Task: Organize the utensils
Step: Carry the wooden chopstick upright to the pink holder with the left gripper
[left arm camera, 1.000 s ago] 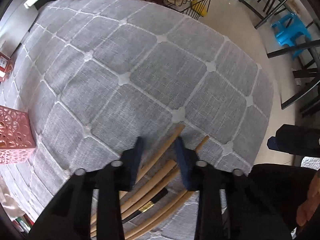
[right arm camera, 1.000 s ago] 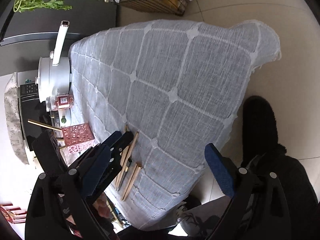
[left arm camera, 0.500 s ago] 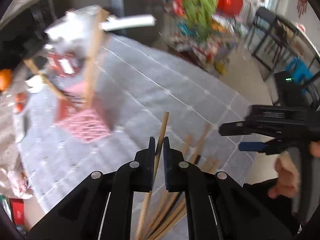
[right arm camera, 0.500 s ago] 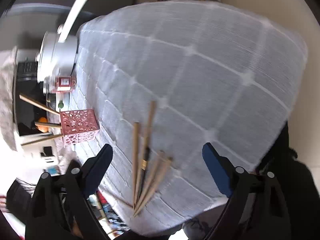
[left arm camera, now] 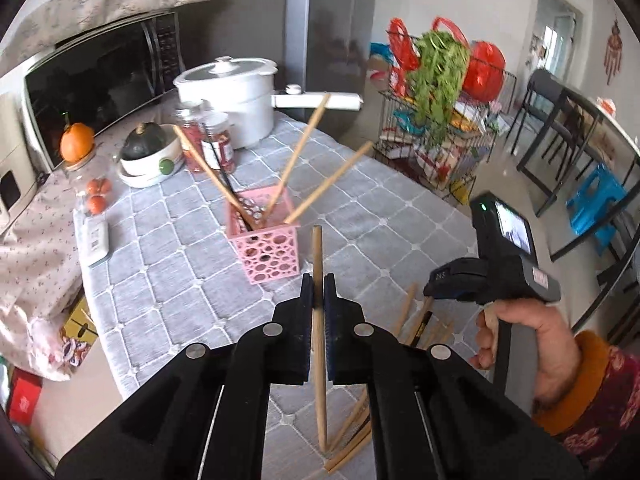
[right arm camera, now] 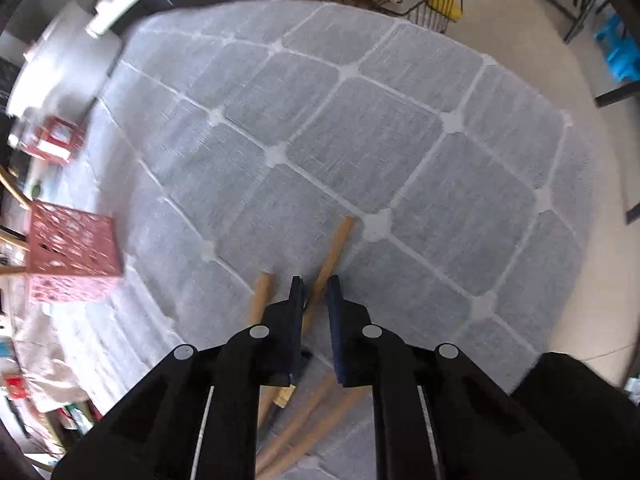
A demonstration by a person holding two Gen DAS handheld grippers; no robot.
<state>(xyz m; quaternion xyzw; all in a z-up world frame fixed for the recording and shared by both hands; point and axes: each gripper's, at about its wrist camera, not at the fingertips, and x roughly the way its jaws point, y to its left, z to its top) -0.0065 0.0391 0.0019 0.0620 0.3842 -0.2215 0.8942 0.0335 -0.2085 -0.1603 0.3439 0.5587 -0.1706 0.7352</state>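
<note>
My left gripper (left arm camera: 318, 282) is shut on a wooden chopstick (left arm camera: 317, 256), held upright above the table just in front of a pink perforated holder (left arm camera: 265, 254) with three wooden sticks (left arm camera: 298, 156) leaning in it. My right gripper (right arm camera: 315, 285) hangs low over several loose chopsticks (right arm camera: 331, 252) on the grey tablecloth, its jaws nearly shut around one stick; I cannot tell if they grip it. The right gripper (left arm camera: 456, 280) also shows in the left wrist view, above the loose pile (left arm camera: 404, 312). The holder (right arm camera: 70, 252) sits at the left in the right wrist view.
A white pot (left arm camera: 230, 96) with a long handle, red-lidded jars (left arm camera: 218, 142), a squash in a bowl (left arm camera: 146, 152), a microwave (left arm camera: 100, 72) and a white remote (left arm camera: 94, 240) line the far side. A wire rack (left arm camera: 440, 128) stands beyond the table. The table edge (right arm camera: 560, 320) is near on the right.
My left gripper closed on a chopstick, lifted it and turned toward the holder. My right gripper narrowed from wide open and dropped down onto the loose chopsticks.
</note>
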